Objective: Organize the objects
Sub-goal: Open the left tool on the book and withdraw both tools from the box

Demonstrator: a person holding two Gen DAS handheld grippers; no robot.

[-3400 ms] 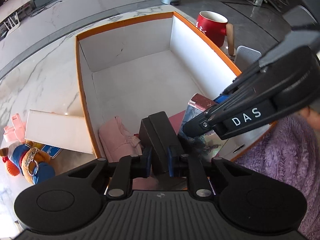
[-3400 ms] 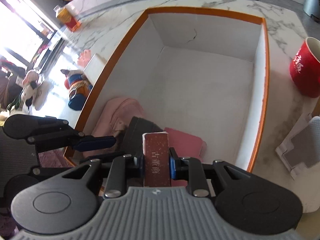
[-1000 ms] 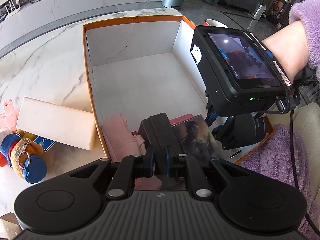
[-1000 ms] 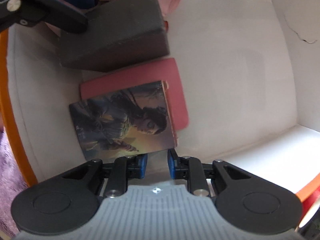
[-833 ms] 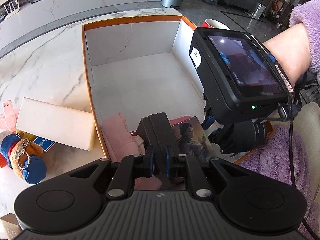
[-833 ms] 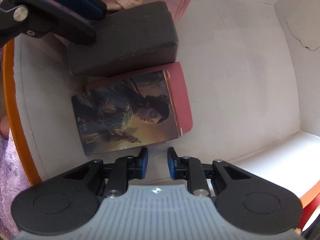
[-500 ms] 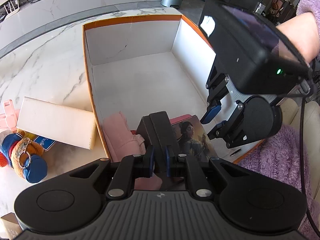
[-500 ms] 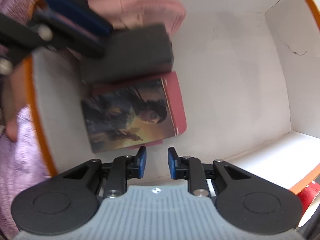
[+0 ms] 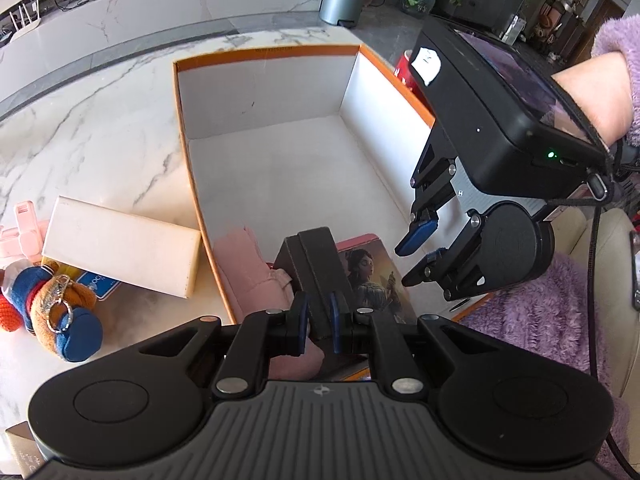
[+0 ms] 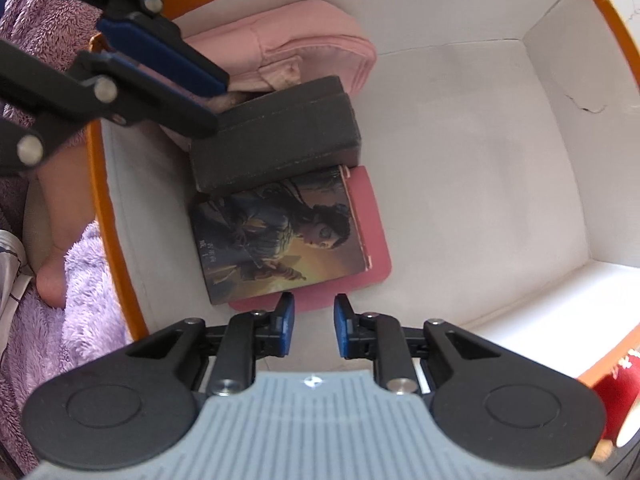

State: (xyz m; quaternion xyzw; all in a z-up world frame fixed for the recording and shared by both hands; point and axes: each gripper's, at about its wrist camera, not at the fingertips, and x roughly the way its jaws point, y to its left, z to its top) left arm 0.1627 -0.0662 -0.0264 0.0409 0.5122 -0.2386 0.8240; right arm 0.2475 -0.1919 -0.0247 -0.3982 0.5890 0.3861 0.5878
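Observation:
An orange-rimmed white box (image 9: 264, 50) holds a pink folded cloth (image 9: 244, 264), a black case (image 9: 316, 264), and a picture-cover book (image 10: 272, 236) lying flat on a red notebook (image 10: 372, 216). My left gripper (image 9: 318, 316) is shut on the near end of the black case. My right gripper (image 10: 314, 322) hangs open above the book's edge, pointing down, with nothing between its fingers. In the left wrist view the right gripper (image 9: 416, 256) hovers over the box's near right corner. The left gripper (image 10: 216, 100) reaches in over the black case (image 10: 276, 136).
A cream box (image 9: 120, 248) lies against the box's left wall. Beside it are a plush toy (image 9: 52, 304) and a pink item (image 9: 24, 228). A red mug (image 9: 404, 72) stands beyond the right wall. A purple fleece garment (image 9: 540, 320) is at the near right.
The right gripper, which held the book upright earlier, has let it go and has risen above it. The book now lies flat on the red notebook. The left gripper has stayed put.

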